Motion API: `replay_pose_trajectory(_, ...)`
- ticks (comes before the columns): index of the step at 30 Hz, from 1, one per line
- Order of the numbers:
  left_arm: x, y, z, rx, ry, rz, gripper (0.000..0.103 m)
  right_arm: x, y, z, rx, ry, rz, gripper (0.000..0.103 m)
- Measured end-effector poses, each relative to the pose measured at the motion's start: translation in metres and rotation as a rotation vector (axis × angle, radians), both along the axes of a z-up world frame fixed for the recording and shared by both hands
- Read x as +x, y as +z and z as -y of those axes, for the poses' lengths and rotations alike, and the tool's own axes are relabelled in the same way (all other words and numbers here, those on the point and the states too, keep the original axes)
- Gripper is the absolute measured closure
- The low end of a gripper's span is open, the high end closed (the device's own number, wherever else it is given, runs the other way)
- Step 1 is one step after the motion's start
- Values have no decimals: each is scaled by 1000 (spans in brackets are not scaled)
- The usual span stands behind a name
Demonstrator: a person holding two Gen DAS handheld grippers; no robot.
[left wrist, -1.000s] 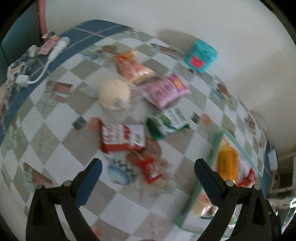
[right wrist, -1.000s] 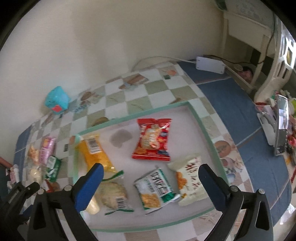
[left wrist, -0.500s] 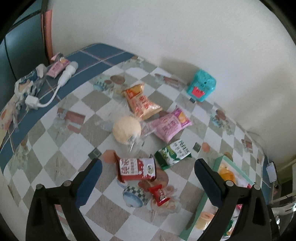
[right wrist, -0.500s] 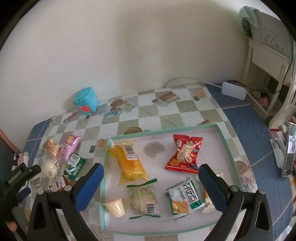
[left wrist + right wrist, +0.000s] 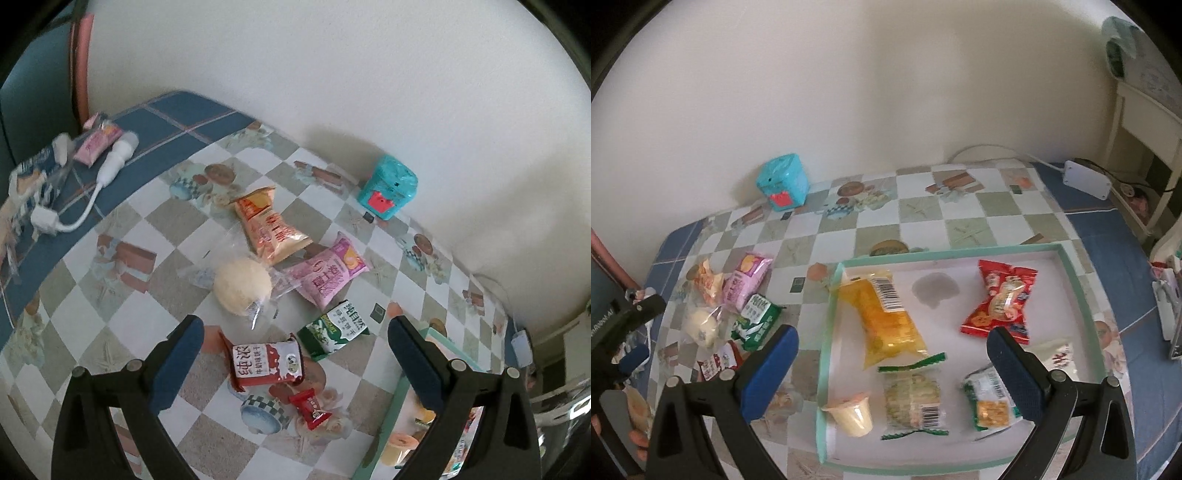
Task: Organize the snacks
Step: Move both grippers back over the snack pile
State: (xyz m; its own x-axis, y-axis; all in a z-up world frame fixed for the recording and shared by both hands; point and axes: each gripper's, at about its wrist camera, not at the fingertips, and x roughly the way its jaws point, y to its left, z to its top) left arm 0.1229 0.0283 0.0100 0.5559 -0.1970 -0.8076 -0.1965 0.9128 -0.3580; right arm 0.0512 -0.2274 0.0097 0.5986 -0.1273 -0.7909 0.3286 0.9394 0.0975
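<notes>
Loose snacks lie on the checkered tablecloth in the left wrist view: an orange packet, a pink packet, a wrapped round bun, a green packet, a red-and-white biscuit packet and a small red candy. My left gripper is open and empty above them. In the right wrist view a green-rimmed tray holds a yellow packet, a red packet, a jelly cup and other packets. My right gripper is open and empty above the tray.
A teal dinosaur-shaped box stands by the wall, also in the right wrist view. A white cable and adapter and small packets lie on the blue border at left. A white power strip and a chair are at right.
Both grippers have risen and pulled back from the table, so the snacks and the tray look smaller and more of the wall shows. Both stay open and empty.
</notes>
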Motion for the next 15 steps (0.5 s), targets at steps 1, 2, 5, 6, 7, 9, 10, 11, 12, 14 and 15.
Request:
replay_pose_trajectory(1,1,-2,-4,-13,11,-7,3,2,-2,-3,10,9,-3,0)
replay_pose_trajectory(2,2,-5,-9,-31,21,-17,3,6,-4,-7,21,22,-7,0)
replay_pose_trajectory(5,2,-17,-26,-120,63,-50,3,12,-10,-21,31,51,-20,0)
replay_pose_trajectory(6,1,-22,-32,-146,76,-63,3,13,-12,-25,30,63,-25,0)
replay_pose_trajectory(7,2,-25,-35,-152,86,-73,3,15,-15,-31,28,79,-33,0)
replay_pose_trajectory(9,2,-29,-43,-154,100,-87,3,18,-19,-43,26,108,-46,0)
replay_pose_trajectory(10,2,-30,-47,-154,96,-90,3,21,-23,-50,30,129,-57,0)
replay_pose_trajectory(11,1,-30,-51,-152,83,-88,3,22,-26,-56,33,147,-64,0)
replay_pose_trajectory(12,0,-30,-56,-141,75,-81,3,24,-28,-62,33,165,-71,0)
replay_pose_trajectory(14,-3,-31,-67,-114,76,-67,3,27,-34,-77,28,208,-86,0)
replay_pose_trajectory(15,-6,-34,-75,-105,81,-60,3,29,-37,-84,29,226,-93,0)
